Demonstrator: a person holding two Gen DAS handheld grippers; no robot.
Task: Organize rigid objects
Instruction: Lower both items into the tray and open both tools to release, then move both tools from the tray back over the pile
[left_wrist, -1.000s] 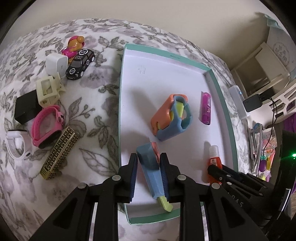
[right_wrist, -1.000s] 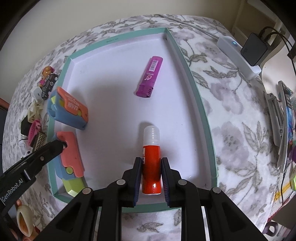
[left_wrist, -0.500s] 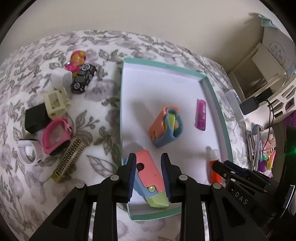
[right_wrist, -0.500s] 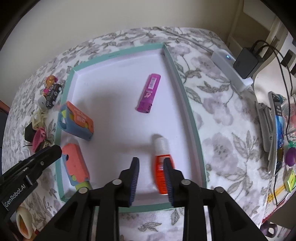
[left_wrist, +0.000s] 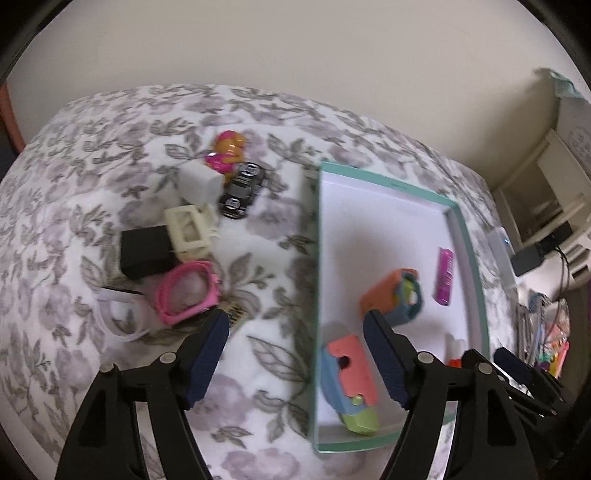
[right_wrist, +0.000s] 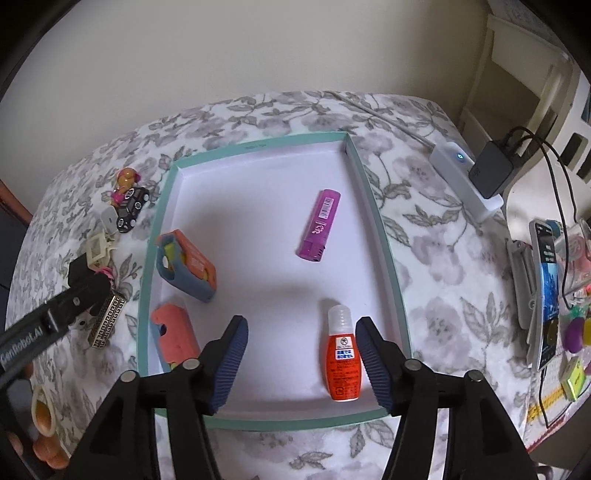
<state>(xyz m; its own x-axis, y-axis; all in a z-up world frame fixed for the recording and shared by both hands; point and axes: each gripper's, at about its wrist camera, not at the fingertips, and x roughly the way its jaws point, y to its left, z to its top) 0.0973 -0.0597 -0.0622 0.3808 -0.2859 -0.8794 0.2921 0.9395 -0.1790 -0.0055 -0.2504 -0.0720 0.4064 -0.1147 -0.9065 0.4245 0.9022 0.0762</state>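
The left hand-held gripper (left_wrist: 295, 325) is seen with its ribbed blue pads (left_wrist: 208, 356) wide apart and opening further; nothing is clamped, only floral cloth and the box edge lying beneath the gap. The right hand-held gripper (right_wrist: 299, 332) is likewise parted and opening; the glue bottle (right_wrist: 342, 363), a smooth orange body with a translucent ribbed cap, lies flat between the jaws just beside the right pad, unpressed.

Both are held over a shallow rectangular box (right_wrist: 384, 236) of teal-edged card with a matt white floor, set on a table (right_wrist: 424, 280) covered in grey floral cloth. Inside lie the bottle, a glossy magenta lighter (right_wrist: 320, 225) with a barcode, a blocky orange-and-blue toy (right_wrist: 186, 266) standing on edge, and a flat coral, blue and lime toy (left_wrist: 349, 384) near the front-left corner.

The left view alone resolves the loose pile left of the box: a pink ring-shaped band (left_wrist: 188, 291), a black block (left_wrist: 146, 251), a cream frame (left_wrist: 188, 230), a white cube (left_wrist: 201, 182), a black toy car (left_wrist: 242, 190) and an orange-pink figurine (left_wrist: 227, 151). The right view alone shows a gold fret-patterned bar (right_wrist: 107, 319), a white power strip (right_wrist: 465, 181) and a black adapter (right_wrist: 493, 170).
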